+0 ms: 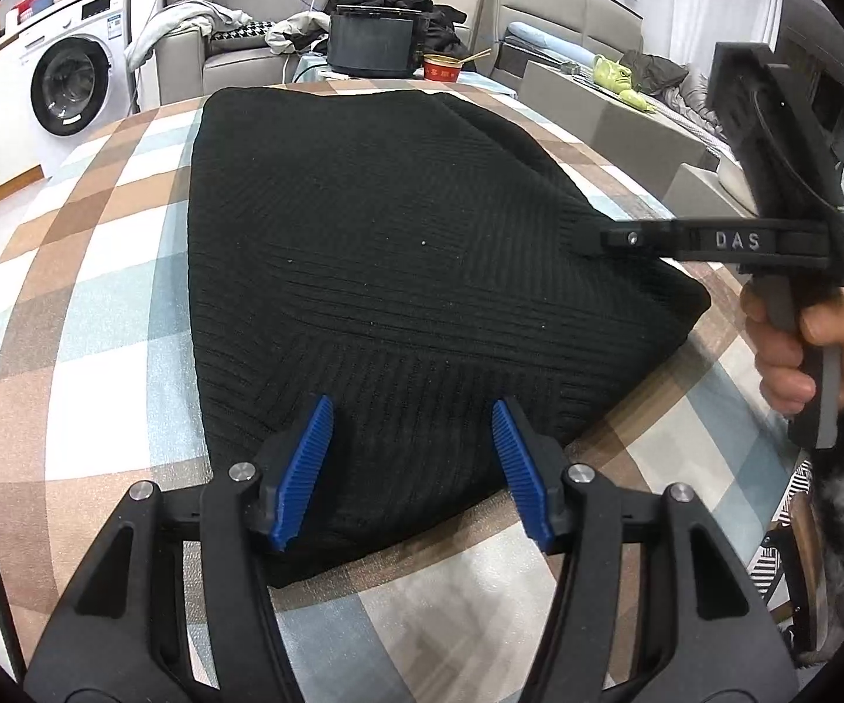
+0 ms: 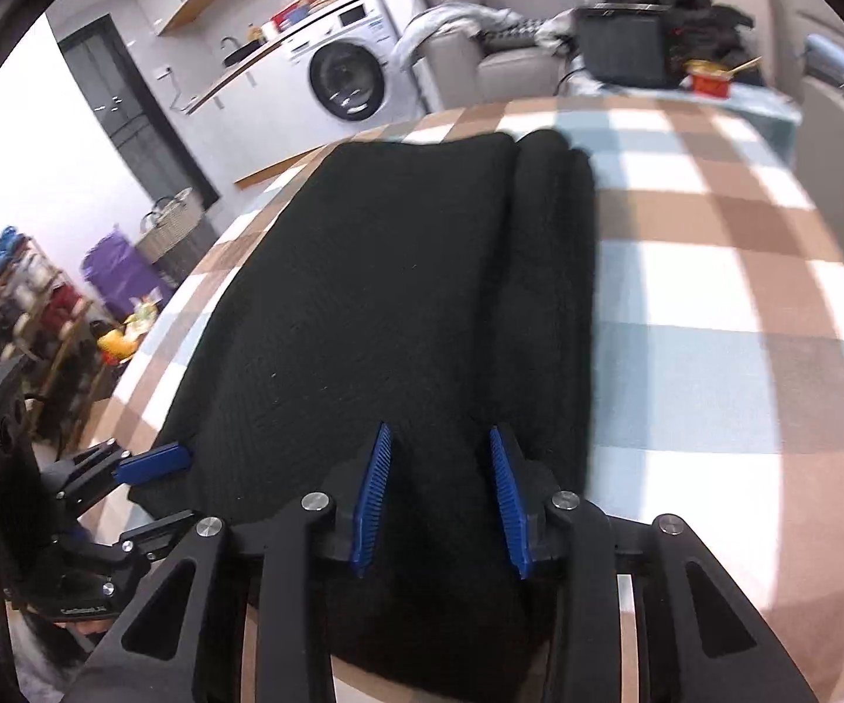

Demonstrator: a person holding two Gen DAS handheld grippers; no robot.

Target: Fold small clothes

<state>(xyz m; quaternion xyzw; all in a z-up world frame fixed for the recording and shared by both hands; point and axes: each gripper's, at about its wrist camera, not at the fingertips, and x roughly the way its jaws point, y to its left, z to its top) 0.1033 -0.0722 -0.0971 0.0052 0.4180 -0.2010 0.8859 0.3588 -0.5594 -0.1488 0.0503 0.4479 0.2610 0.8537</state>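
Note:
A black ribbed knit garment lies folded flat on the checked tablecloth; it also shows in the right wrist view, with a rolled fold along its right side. My left gripper is open, its blue pads over the garment's near edge, holding nothing. My right gripper is open over the garment's near right part. The right gripper also shows in the left wrist view, held by a hand at the garment's right edge. The left gripper shows in the right wrist view at the garment's near left corner.
A black box and a red bowl with chopsticks stand at the table's far end. A washing machine stands at the left, sofas with clothes behind. Shelves and baskets stand left of the table.

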